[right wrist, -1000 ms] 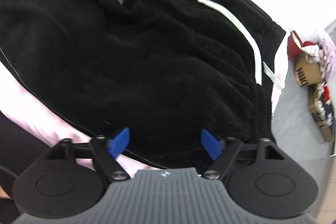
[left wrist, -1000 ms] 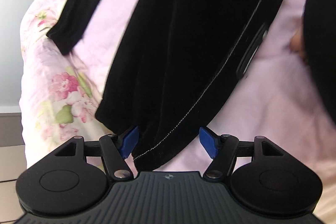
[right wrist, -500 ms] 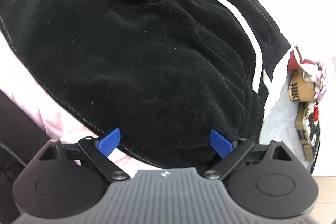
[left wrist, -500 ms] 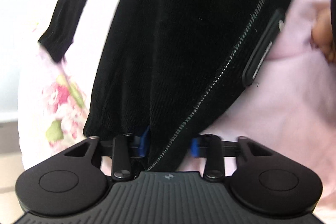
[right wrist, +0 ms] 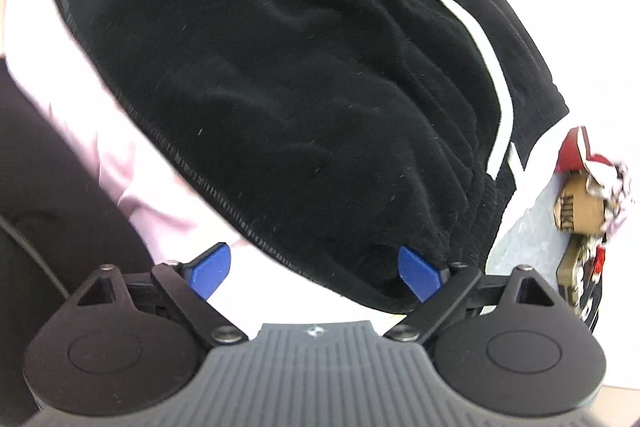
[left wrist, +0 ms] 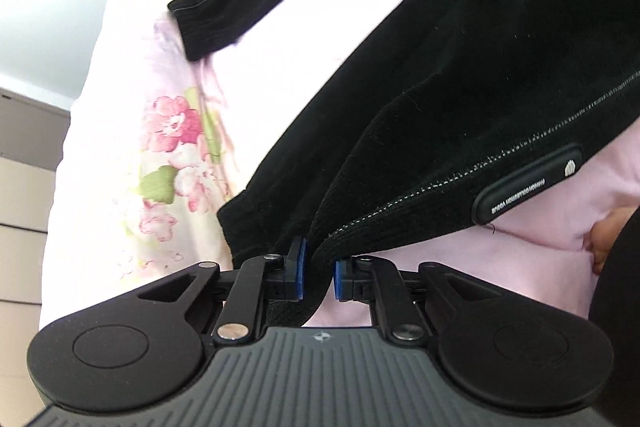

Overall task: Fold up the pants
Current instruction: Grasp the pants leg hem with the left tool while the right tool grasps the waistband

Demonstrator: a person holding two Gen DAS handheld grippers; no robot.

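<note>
A home bedroom: pink floral bedsheet (left wrist: 168, 147), drawer unit (left wrist: 24, 187), clutter on the floor (right wrist: 584, 211).

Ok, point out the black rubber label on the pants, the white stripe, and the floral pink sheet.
Black rubber label (left wrist: 528, 183): left wrist view, middle of the patch.
White stripe (right wrist: 486, 47): right wrist view, mid-length.
Floral pink sheet (left wrist: 172, 123): left wrist view, on the pink flower.

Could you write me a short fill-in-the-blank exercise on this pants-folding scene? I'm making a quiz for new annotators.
1. The pants are coloured ____.
2. The bedsheet under them is pink with a ____ print.
3. The left hand-held gripper has the ____ of one pant leg between its blue pads.
4. A ____ stripe runs down the pants near the waistband.

Missing words: black; flower; hem; white
</note>
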